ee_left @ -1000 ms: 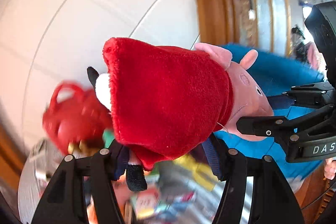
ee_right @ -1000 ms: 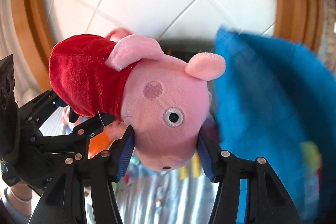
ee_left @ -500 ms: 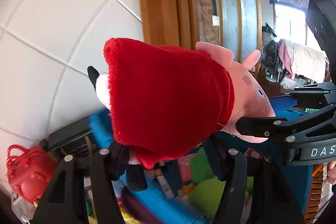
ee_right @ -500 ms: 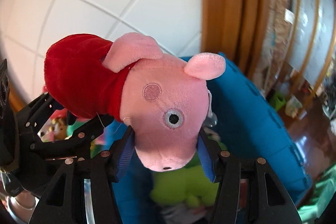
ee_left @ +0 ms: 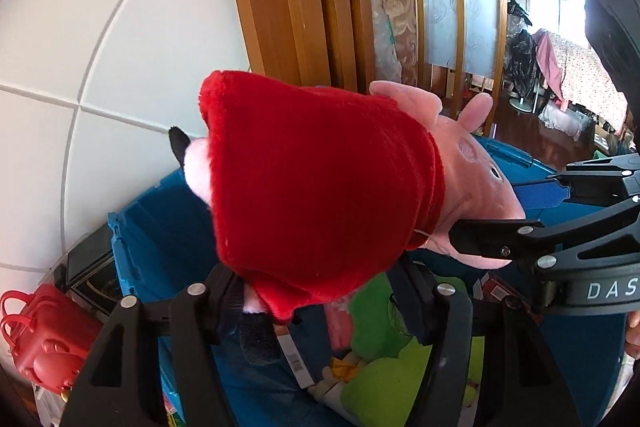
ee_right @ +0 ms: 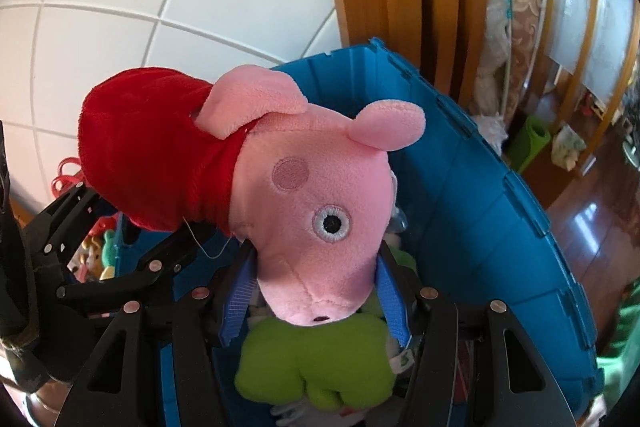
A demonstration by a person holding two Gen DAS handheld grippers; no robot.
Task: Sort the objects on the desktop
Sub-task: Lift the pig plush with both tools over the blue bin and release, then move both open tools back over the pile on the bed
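Between both sets of fingers hangs a pink pig toy point(ee_right: 316, 211) in a red dress: the right gripper point(ee_right: 316, 301) clamps its snout, while the left gripper point(ee_left: 320, 291) is opening around the dress hem. Below lies a green plush point(ee_right: 316, 363) inside a blue bin point(ee_right: 500, 227); beyond stands a white tiled wall point(ee_left: 100, 27).

A pink pig plush toy point(ee_right: 316, 203) in a red velvety dress point(ee_left: 316, 183) hung in the air, lying roughly level, its snout toward the right and its black-tipped feet toward the left. Its round cheek patch and one stitched eye faced up. Below it stood an open blue plastic bin point(ee_right: 480, 195), set against the white tiled wall, with a lime-green soft toy point(ee_right: 316, 363) and other small items lying inside.
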